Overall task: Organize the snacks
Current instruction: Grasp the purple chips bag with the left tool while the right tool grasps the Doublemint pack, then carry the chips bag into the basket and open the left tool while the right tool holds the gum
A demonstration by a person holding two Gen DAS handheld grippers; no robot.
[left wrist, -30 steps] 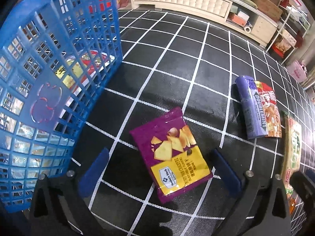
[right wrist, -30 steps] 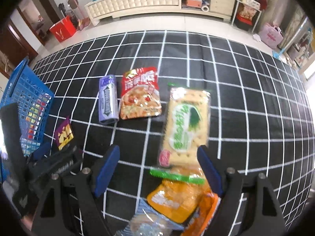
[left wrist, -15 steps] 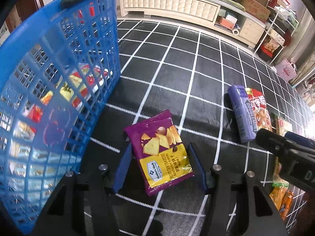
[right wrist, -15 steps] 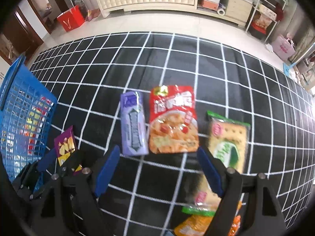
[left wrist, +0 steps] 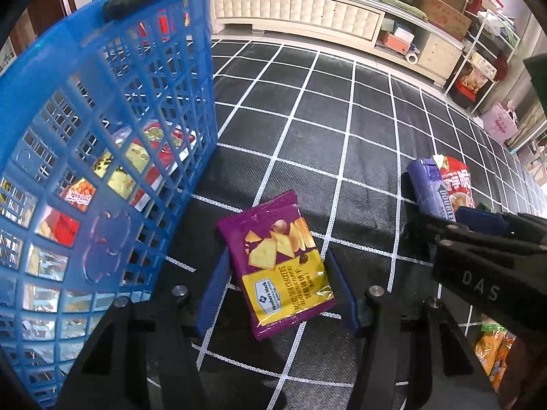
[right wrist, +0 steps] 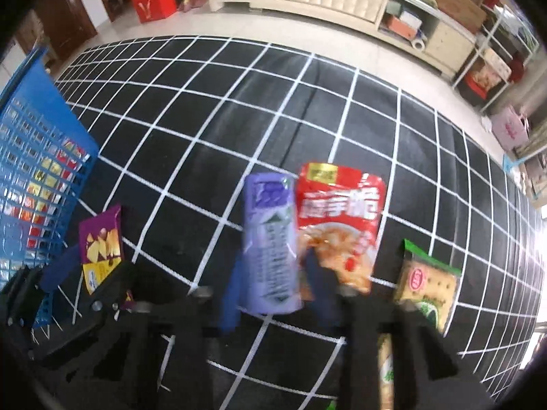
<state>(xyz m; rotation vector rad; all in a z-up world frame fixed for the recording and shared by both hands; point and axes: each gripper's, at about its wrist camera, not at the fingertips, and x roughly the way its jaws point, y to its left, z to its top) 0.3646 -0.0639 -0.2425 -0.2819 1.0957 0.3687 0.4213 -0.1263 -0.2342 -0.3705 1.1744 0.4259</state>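
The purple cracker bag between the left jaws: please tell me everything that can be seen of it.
The purple cracker bag is a small, glossy foil-like pouch, purple above with pictured crackers and a yellow label panel below. It looks sealed and slightly puffed. It lies flat on the black mat with white grid lines, turned a little askew, close beside the blue basket but apart from it. The left gripper has one blue pad at each long edge of the bag.

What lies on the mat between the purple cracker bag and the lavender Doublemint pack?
Only bare mat between purple cracker bag and lavender Doublemint pack, clearest in the right wrist view.
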